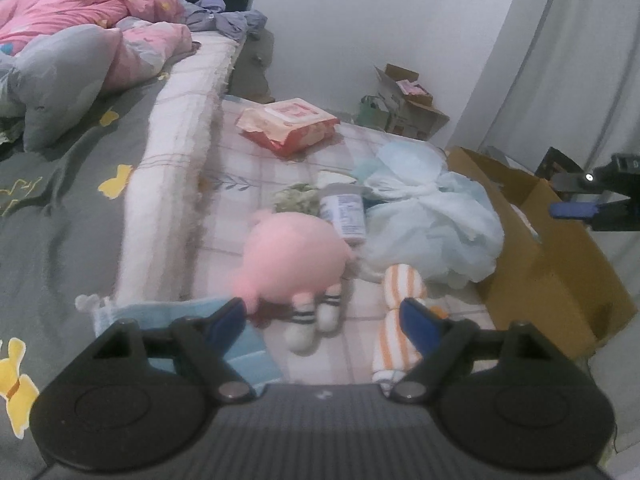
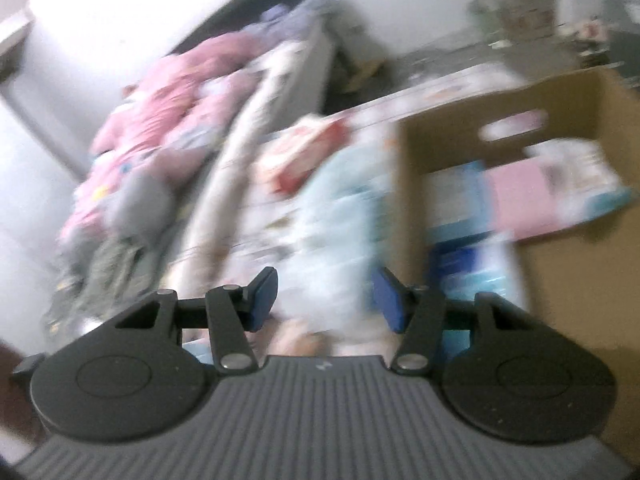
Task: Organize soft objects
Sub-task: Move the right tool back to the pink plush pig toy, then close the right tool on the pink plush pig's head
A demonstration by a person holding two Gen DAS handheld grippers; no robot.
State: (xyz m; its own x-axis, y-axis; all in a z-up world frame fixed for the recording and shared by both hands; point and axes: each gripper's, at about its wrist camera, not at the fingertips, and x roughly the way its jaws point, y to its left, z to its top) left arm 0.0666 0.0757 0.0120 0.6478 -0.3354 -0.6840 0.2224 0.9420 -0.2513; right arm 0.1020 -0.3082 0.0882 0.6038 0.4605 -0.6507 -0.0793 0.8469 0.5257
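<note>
On the checked mat [image 1: 280, 184] beside the bed [image 1: 60, 208], a pink plush doll [image 1: 294, 264] lies with its white striped-sock feet pointing toward the left tool [image 1: 322, 316]. That tool hangs just short of the doll, its blue pads [image 1: 226, 318] spread wide with nothing between them. An orange-and-white striped towel [image 1: 400, 320] lies rolled just right of the doll, partly behind the tool's right pad. A white bottle [image 1: 346, 216] with a printed label lies on its side, touching the doll's far edge, and a crumpled pale blue cloth [image 1: 428, 224] is heaped to the right of it. Farther back on the mat sits a red-and-white packet [image 1: 288, 122]. A light blue folded cloth [image 1: 240, 344] lies under the tool's left pad. An open cardboard box [image 1: 548, 264] stands at the mat's right edge, touching the pale blue heap. The right tool [image 1: 580, 204] shows above that box.

From the right wrist the view is heavily blurred. The right tool [image 2: 326, 298] has its pads apart with nothing pinched; the pale blue cloth [image 2: 340, 216] is seen beyond the gap. The cardboard box [image 2: 560, 280] to the right holds a pink item [image 2: 520, 196] and blue packets [image 2: 460, 208], too smeared to identify. A pink quilt [image 1: 80, 20] is bunched on the bed
</note>
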